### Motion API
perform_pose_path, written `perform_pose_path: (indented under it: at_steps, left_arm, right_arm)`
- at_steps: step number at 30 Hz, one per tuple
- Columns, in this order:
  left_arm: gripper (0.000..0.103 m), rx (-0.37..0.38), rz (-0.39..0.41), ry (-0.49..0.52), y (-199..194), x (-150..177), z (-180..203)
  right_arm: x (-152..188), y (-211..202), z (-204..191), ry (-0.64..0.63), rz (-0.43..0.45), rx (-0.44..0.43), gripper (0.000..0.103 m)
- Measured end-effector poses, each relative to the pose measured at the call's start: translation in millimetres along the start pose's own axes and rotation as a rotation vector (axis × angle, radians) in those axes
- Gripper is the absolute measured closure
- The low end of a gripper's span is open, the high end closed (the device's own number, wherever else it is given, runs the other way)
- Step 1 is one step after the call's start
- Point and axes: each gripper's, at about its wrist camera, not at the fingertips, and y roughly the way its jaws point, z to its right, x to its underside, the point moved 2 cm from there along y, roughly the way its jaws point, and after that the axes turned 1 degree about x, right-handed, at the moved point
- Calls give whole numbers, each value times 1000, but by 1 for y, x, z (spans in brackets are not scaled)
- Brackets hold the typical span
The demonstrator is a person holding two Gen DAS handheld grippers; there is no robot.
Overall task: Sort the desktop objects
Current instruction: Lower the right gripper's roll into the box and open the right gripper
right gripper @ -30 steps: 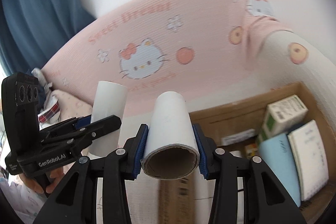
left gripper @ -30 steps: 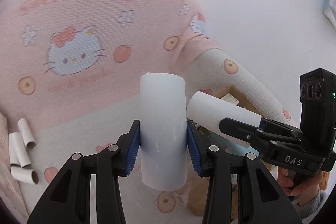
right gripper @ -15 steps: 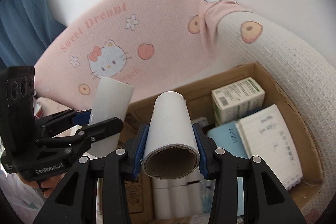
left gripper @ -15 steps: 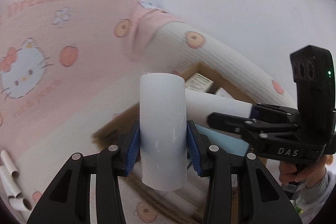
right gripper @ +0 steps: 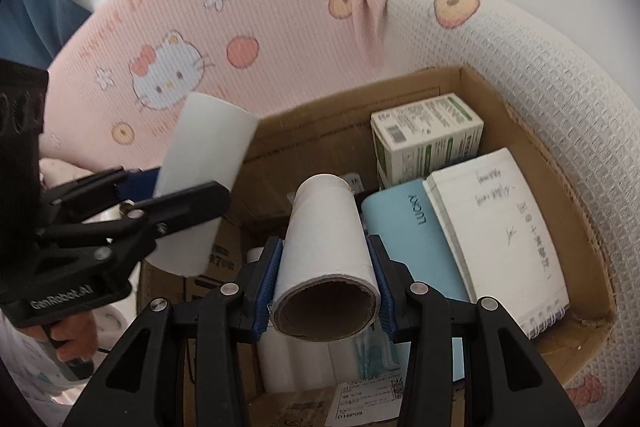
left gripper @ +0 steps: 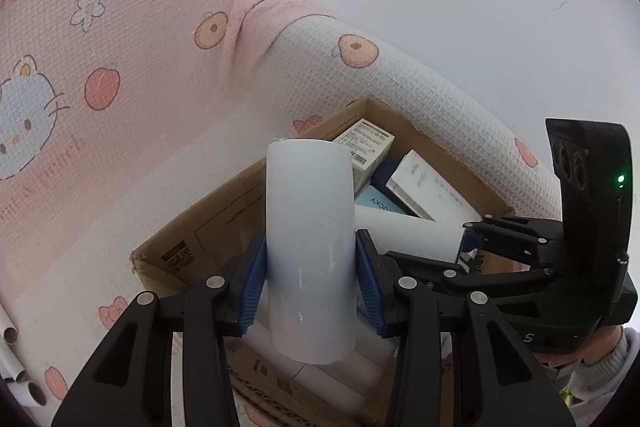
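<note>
My left gripper [left gripper: 311,281] is shut on a white paper tube [left gripper: 310,247], held upright above a brown cardboard box [left gripper: 224,203]. My right gripper [right gripper: 325,281] is shut on a second white paper tube [right gripper: 326,243], its open cardboard end facing the camera, over the same box [right gripper: 560,163]. The left gripper [right gripper: 132,211] and its tube [right gripper: 204,183] show at the left of the right wrist view. The right gripper [left gripper: 464,251] and its tube [left gripper: 404,237] show at the right of the left wrist view.
The box holds a green-and-white carton [right gripper: 426,131], a blue notebook marked LUCKY [right gripper: 412,239], a white spiral notepad [right gripper: 500,235] and several white tubes [right gripper: 288,359]. A pink Hello Kitty cover [right gripper: 208,39] lies behind. Loose tubes [left gripper: 16,379] lie at the lower left.
Both grippers have moved with their tubes from over the pink cover to above the cardboard box. The box contents now fill the view. Both stay shut.
</note>
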Motion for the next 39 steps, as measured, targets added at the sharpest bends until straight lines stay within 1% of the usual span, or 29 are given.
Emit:
perform_pose_path:
  at_steps: [3, 8, 9, 12, 15, 17, 20, 23, 25, 26, 29, 30, 32, 34, 37, 39]
  left_arm:
    - [57, 15, -30, -16, -1, 0, -7]
    - [57, -15, -153, -14, 2, 3, -11]
    - [57, -10, -165, -15, 3, 2, -12]
    - [57, 1, -239, -42, 11, -3, -15]
    - [57, 50, -285, -83, 17, -9, -21]
    - [57, 65, -301, -83, 21, -13, -23]
    - [57, 58, -316, -66, 25, -20, -24]
    - [57, 65, -314, -65, 25, -26, -25]
    - [57, 76, -306, -66, 22, -28, -27]
    - [57, 78, -303, -68, 20, -29, -28]
    - [57, 80, -318, -75, 20, -33, -31]
    - [57, 90, -331, -84, 22, -34, -32]
    - [57, 131, -372, -112, 26, -36, -35]
    - [57, 146, -403, -127, 30, -36, -36]
    - [57, 112, -397, -109, 31, -37, -36]
    - [57, 108, -394, -113, 31, -37, -37]
  right_arm:
    - [1, 7, -7, -5, -20, 24, 63]
    - [-6, 27, -17, 8, -90, 62, 63]
    - [-8, 31, -19, 1, -99, 77, 63]
    - [-14, 42, -24, -27, -119, 132, 63]
    - [-18, 48, -20, -8, -132, 142, 63]
    - [-18, 53, -18, 1, -144, 142, 63]
    - [-18, 62, -20, 5, -173, 120, 63]
    - [-16, 73, -22, -5, -202, 126, 63]
    - [-15, 82, -22, 0, -246, 133, 63]
    - [-15, 84, -22, -1, -261, 146, 63]
    - [-13, 92, -20, -18, -315, 271, 63]
    - [-14, 95, -19, -17, -332, 284, 63]
    - [-17, 99, -17, -4, -356, 270, 63]
    - [-21, 102, -17, 8, -374, 271, 63]
    - [-26, 106, -22, -29, -381, 281, 63]
    - [-27, 111, -26, -52, -383, 288, 63]
